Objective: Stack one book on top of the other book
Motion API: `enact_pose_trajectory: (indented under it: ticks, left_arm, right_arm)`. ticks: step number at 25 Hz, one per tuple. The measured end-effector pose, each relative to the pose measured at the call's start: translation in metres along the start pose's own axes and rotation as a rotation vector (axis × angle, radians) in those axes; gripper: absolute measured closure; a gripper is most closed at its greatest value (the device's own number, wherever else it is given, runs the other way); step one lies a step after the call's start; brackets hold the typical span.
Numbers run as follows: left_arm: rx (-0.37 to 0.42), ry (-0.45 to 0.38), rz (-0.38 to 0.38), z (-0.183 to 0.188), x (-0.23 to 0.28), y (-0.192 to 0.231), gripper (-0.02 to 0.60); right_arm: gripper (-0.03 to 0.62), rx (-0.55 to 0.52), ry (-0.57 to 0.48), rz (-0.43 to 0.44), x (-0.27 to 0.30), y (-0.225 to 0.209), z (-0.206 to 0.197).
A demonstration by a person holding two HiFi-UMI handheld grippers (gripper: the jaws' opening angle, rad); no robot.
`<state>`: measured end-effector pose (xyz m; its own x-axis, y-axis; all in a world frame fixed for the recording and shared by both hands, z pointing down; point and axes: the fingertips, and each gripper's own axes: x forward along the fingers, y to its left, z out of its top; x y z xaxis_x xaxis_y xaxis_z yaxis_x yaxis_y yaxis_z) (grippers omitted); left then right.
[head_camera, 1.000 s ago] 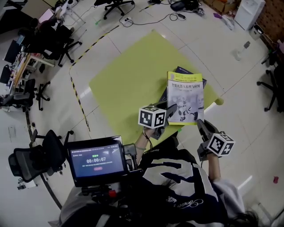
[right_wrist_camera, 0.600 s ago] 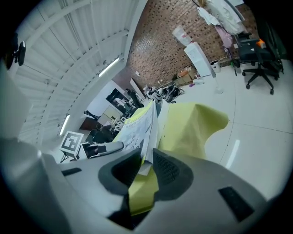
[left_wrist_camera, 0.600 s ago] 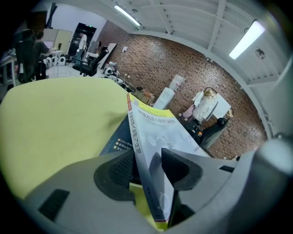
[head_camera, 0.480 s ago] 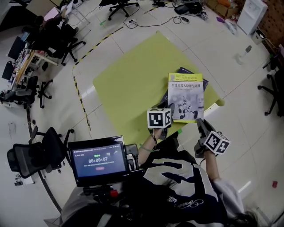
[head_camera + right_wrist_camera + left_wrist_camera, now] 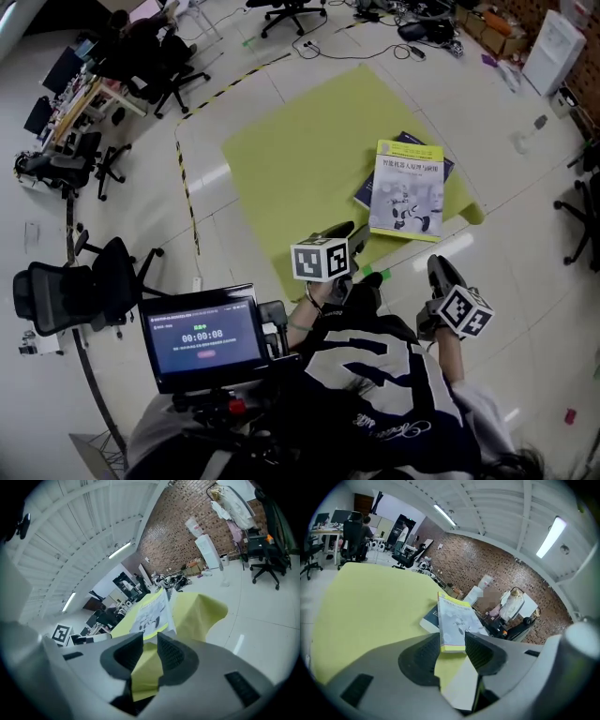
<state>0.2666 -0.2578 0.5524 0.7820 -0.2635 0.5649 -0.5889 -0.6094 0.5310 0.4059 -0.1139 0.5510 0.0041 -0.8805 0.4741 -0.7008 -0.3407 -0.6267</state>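
A white and yellow book (image 5: 408, 192) lies on top of a dark blue book (image 5: 367, 193) near the right corner of the yellow-green table (image 5: 300, 159). Both grippers hang short of the table's near edge, apart from the books. My left gripper (image 5: 349, 231) is open and empty; in the left gripper view the top book (image 5: 457, 620) and the blue book (image 5: 430, 619) lie beyond the left gripper (image 5: 452, 641). My right gripper (image 5: 437, 266) is also open and holds nothing. The right gripper view has the top book (image 5: 150, 611) lying ahead of the right gripper (image 5: 150, 641).
A screen (image 5: 202, 337) is mounted on the person's chest. Office chairs (image 5: 75, 291) stand at the left and a chair (image 5: 586, 216) at the right. Black-and-yellow floor tape (image 5: 187, 187) runs past the table. A white water dispenser (image 5: 553, 37) stands far right.
Both grippers have drawn back from the stacked books toward the person. The left gripper, earlier at the books' left edge, now hangs clear of them.
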Motion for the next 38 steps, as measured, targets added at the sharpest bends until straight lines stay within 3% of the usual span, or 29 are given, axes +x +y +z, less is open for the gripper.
enact_pose_trajectory:
  ticks: [5, 9, 15, 16, 22, 28, 35, 38]
  left_arm:
    - [-0.006, -0.054, -0.024, -0.027, -0.050, -0.028, 0.410]
    - [0.010, -0.047, -0.009, -0.060, -0.081, -0.036, 0.414]
    - [-0.006, -0.060, 0.026, -0.092, -0.120, -0.034, 0.544]
    - [-0.003, -0.065, 0.035, -0.094, -0.126, -0.031, 0.575]
    - [0.002, -0.103, 0.045, -0.104, -0.170, -0.009, 0.577]
    - [-0.001, -0.125, 0.030, -0.124, -0.283, 0.034, 0.577]
    - [0.056, -0.066, -0.010, -0.163, -0.294, 0.065, 0.577]
    - [0.072, -0.029, -0.051, -0.183, -0.321, 0.073, 0.577]
  right_arm:
    - [0.503, -0.049, 0.029, 0.156, -0.027, 0.054, -0.025]
    - [0.503, -0.076, 0.090, 0.254, -0.035, 0.084, -0.062]
    - [0.503, -0.113, 0.166, 0.322, -0.044, 0.110, -0.101]
    - [0.503, -0.119, 0.170, 0.329, -0.044, 0.114, -0.105]
    - [0.552, -0.161, 0.162, 0.326, -0.045, 0.145, -0.127]
    - [0.595, -0.149, 0.139, 0.307, -0.062, 0.231, -0.184]
    - [0.595, -0.081, 0.120, 0.312, -0.064, 0.240, -0.255]
    - [0.595, -0.070, 0.116, 0.288, -0.085, 0.263, -0.292]
